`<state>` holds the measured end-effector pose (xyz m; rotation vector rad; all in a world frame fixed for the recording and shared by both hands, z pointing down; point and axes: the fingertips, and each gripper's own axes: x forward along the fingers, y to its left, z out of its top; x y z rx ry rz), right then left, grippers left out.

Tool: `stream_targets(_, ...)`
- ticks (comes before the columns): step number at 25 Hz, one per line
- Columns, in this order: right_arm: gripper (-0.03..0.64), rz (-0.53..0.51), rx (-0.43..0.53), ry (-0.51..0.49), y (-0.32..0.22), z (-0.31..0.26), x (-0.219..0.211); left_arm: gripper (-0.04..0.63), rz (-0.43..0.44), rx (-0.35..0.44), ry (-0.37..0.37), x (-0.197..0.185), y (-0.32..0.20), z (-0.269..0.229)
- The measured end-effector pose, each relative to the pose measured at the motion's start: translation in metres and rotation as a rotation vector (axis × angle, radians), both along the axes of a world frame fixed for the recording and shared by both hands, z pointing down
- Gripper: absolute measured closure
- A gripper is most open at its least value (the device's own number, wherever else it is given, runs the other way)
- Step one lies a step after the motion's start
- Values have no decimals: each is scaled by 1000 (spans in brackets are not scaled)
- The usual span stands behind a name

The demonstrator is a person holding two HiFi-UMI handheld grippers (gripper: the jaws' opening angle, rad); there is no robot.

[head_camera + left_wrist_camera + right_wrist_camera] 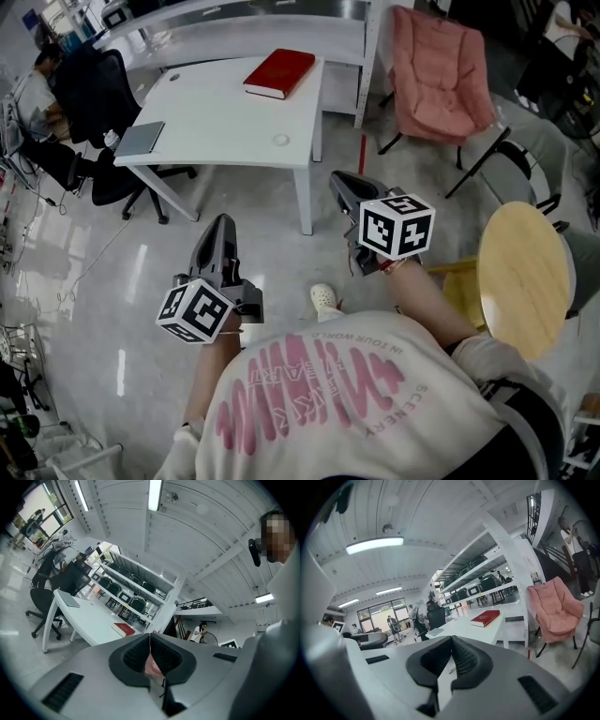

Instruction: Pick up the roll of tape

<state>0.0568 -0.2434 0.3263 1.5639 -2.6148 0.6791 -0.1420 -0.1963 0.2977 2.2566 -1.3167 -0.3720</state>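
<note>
The roll of tape [281,140] is a small white ring near the front right corner of the white table [216,112]. Both grippers hang over the floor in front of that table, short of its edge and pointing toward it. My left gripper [223,221] is shut with nothing in it; its pads meet at the tips in the left gripper view [150,637]. My right gripper [338,177] is shut and empty too [451,640]. Neither gripper view shows the tape.
A red book [279,72] and a grey notebook [141,138] lie on the table. A pink folding chair [439,70] stands to its right, a round wooden table [525,277] nearer right, a black office chair [98,94] and a seated person [33,89] at left.
</note>
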Motion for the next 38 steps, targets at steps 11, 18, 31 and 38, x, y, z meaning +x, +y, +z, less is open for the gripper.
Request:
stream_targets(11,600,-66,-33,-42,-138,11,-12,571,-76,-14,-18,-14,-117,6)
stream_targets(18,600,-114,-23,-47,-202,8,-17,571,-103,6,-10,-9,-182,2)
stream_targets(31,600,-154,-104,-85,-271,45,-23,571,-129,-43,-26,-11,-232,33)
stream_targets(38,600,-145,-194,-55,-300,93,-21,571,-126,-148,-38,-10,-247,74)
